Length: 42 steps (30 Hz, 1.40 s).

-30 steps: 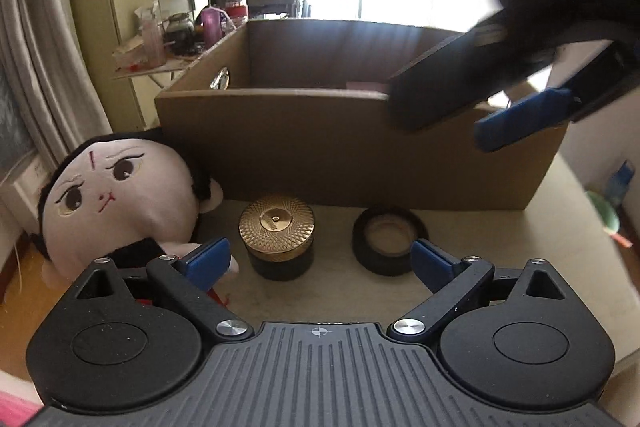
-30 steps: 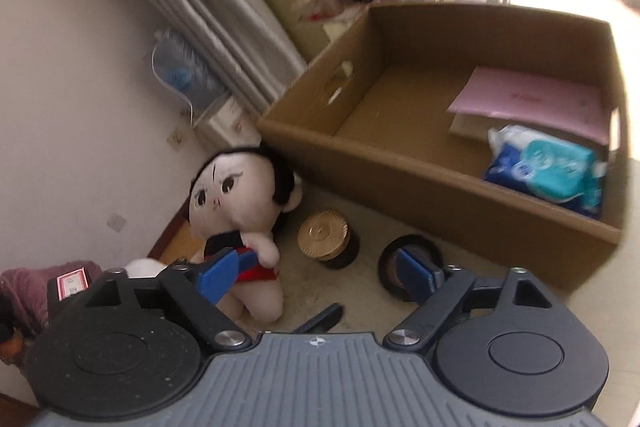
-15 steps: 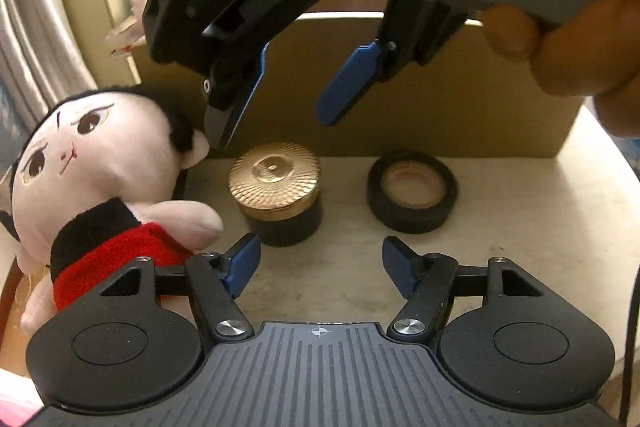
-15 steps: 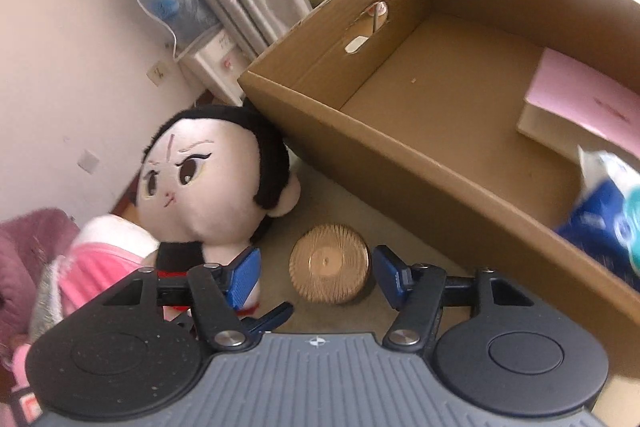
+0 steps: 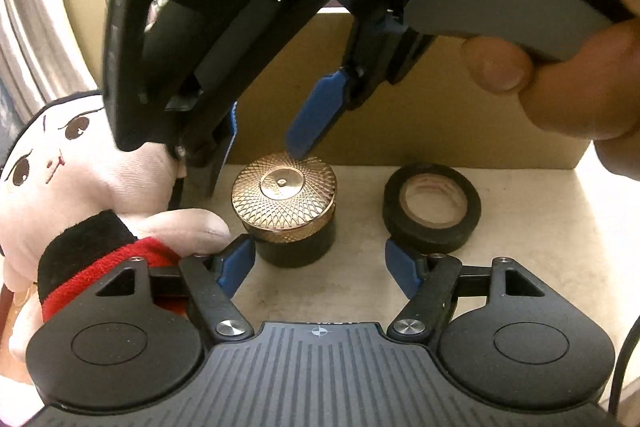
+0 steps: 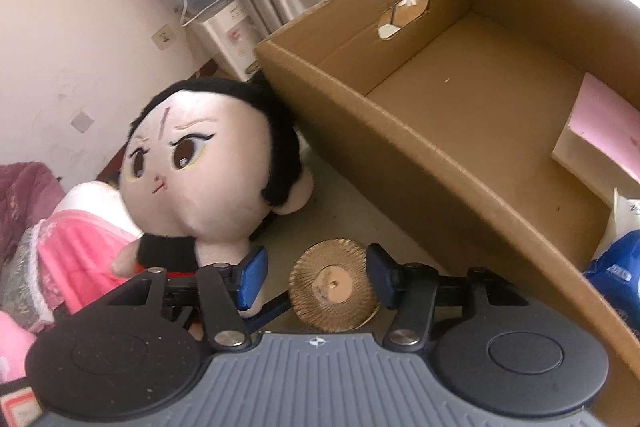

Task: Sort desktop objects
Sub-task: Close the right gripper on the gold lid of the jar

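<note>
A: While my right gripper (image 6: 316,277) hangs over the gold-lidded jar (image 5: 285,197), is the lid between its jaws?

B: Yes, straight below; they have just been closing, spread either side, not pinching.

A: Left gripper (image 5: 320,265)?

B: Spread, empty, nearer me.

My left view is dim and warm: my right gripper (image 5: 260,131) looms close overhead, blocks the light and blurs at the top. My right view is brighter, daylight burning out its upper right corner. The gold lid (image 5: 284,197) glints. Both views bow at their edges.
</note>
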### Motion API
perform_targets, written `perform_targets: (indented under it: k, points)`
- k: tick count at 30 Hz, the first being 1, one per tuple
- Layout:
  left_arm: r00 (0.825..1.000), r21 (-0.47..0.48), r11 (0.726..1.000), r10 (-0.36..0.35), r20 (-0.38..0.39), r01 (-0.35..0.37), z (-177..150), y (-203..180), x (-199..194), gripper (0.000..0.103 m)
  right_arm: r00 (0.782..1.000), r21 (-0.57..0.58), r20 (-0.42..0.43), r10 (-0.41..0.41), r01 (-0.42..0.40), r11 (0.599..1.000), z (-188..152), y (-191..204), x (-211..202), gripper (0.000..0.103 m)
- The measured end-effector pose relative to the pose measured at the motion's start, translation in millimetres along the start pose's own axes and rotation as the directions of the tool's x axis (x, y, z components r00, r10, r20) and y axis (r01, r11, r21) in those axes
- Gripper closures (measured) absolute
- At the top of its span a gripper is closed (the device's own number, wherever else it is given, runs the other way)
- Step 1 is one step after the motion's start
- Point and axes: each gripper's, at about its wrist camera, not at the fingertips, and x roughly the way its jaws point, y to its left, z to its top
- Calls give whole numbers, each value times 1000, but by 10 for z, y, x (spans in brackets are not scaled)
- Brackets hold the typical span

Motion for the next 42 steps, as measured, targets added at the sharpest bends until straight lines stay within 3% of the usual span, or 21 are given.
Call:
perform_targets:
  k: [7,13,22,34,42]
  points:
    - [1000,4,1000,-23,7,23,-27,-23,-183,31,999,-1,19,-34,34,999,-83,64,-66,50]
    - [1000,24,1000,-19,0,19,-33,-75,-250,20,997,113,47,-64,59,992,-102,-65,-118,45]
    - [1000,37,999,-18,8,17,-77,-120,-351,11,1000,235,17,-23,19,972,-57,-263,88,40]
    - [997,37,997,-71,14,70,-168,-177,-736,11,1000,223,-19,-2,7,975,-124,-276,81,40]
    - [994,76,991,-113,6,112,-376,-389,-1189,11,999,230,-41,22,-12,973,-391,-281,-39,40]
